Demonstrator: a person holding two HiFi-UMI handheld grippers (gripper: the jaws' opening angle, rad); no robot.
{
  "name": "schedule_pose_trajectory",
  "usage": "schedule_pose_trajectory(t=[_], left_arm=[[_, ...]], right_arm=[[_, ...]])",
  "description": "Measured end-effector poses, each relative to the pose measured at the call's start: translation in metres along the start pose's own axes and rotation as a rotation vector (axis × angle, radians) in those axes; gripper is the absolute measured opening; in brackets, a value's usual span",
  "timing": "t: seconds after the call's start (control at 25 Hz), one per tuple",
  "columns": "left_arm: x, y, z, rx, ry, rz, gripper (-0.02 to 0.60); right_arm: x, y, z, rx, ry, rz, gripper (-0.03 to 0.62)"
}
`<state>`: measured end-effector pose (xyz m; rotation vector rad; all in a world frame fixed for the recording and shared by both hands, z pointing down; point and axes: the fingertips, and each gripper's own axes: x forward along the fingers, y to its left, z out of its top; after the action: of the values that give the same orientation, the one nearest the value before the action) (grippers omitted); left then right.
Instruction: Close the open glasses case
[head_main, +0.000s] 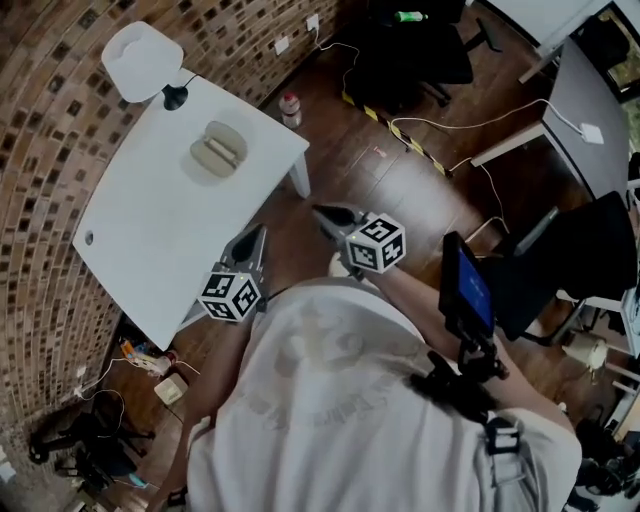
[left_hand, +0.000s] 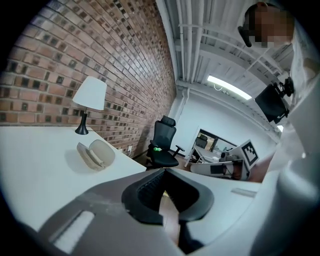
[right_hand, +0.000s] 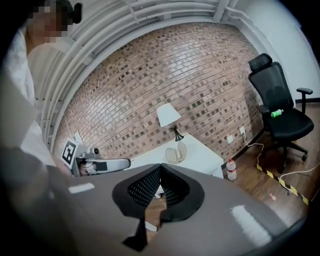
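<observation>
Case stood open on the bench. My left fingers and right fingers were clenched empty; an off-centre shove could skid it.

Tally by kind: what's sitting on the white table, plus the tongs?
Open beige oval glasses case: 1
White-shaded lamp on a black base: 1
Grey hand-held tongs, both shut and empty: 2 (left tongs, right tongs)
Total: 4

Head view looks steeply down; gripper views face the shared table and glasses case.
</observation>
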<state>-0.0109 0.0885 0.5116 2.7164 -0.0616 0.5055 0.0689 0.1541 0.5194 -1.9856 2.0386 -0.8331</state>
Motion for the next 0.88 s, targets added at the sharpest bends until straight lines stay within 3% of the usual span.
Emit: schedule_pose_trajectory(t=[0.2, 0.4, 0.88], left_arm=[[0.014, -0.011, 0.007, -0.009, -0.026, 0.065, 0.006], [0.026, -0.026, -0.003, -0.014, -0.006, 0.106, 0.006], [0.022, 0.037, 0.010, -0.053, -0.010, 0.125, 0.006]], right_arm=[[-0.009, -0.016, 0.012, 0.010, 0.006, 0.071, 0.008], [-0.025, -0.043, 0.007, 0.044, 0.015, 0.082, 0.008], [0.035, -0.038, 0.018, 0.065, 0.034, 0.101, 0.008]])
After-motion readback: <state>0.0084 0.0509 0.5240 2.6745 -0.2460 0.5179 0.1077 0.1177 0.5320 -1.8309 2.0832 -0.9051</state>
